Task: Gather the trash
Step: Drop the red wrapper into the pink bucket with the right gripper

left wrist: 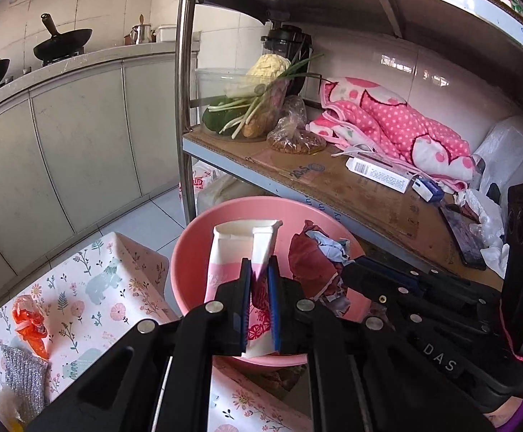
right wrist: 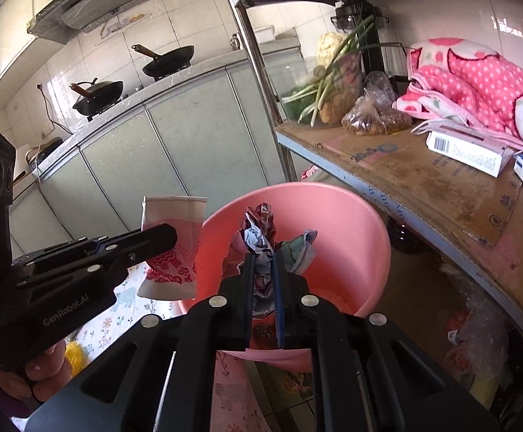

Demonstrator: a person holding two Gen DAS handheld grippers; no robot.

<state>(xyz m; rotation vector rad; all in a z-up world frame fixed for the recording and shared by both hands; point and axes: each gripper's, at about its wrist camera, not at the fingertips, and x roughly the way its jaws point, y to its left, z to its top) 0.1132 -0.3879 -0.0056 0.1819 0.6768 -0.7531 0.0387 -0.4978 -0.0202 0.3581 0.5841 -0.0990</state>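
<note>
Left wrist view: the left gripper (left wrist: pixel 259 270) was clamped on a flattened paper cup (left wrist: pixel 241 248) — white at the rim, pink with red flower print lower down — held upright over the near rim of a pink plastic basin (left wrist: pixel 189 252). Beside it, the right gripper (left wrist: pixel 355 266) reached in from the right, its jaws pinched on a wad of crumpled paper (left wrist: pixel 315 252) in red, white and pale blue, poised above the basin's hollow. The basin stood against a floral-print tablecloth (left wrist: pixel 92 288), where an orange plastic scrap (left wrist: pixel 29 320) and a silvery scouring pad (left wrist: pixel 26 374) lay near the left edge.

The right wrist view showed the same scene from the other side: the right gripper (right wrist: pixel 264 270) squeezed narrow on the crumpled paper (right wrist: pixel 261 230) over the pink basin (right wrist: pixel 351 237), while the left gripper (right wrist: pixel 169 237) came in from the left with the paper cup (right wrist: pixel 171 248) just outside the basin's rim. A hand (right wrist: pixel 42 370) gripped the left tool's handle at lower left.

Behind the basin ran a metal shelf rack lined with cardboard (left wrist: pixel 333 180), bearing spring onions (left wrist: pixel 258 104), a bagged brown foodstuff (left wrist: pixel 294 136), a pink polka-dot blanket (left wrist: pixel 387 122) and a white barcoded box (left wrist: pixel 380 172). Two black woks (right wrist: pixel 168 59) sat on the kitchen counter beyond.
</note>
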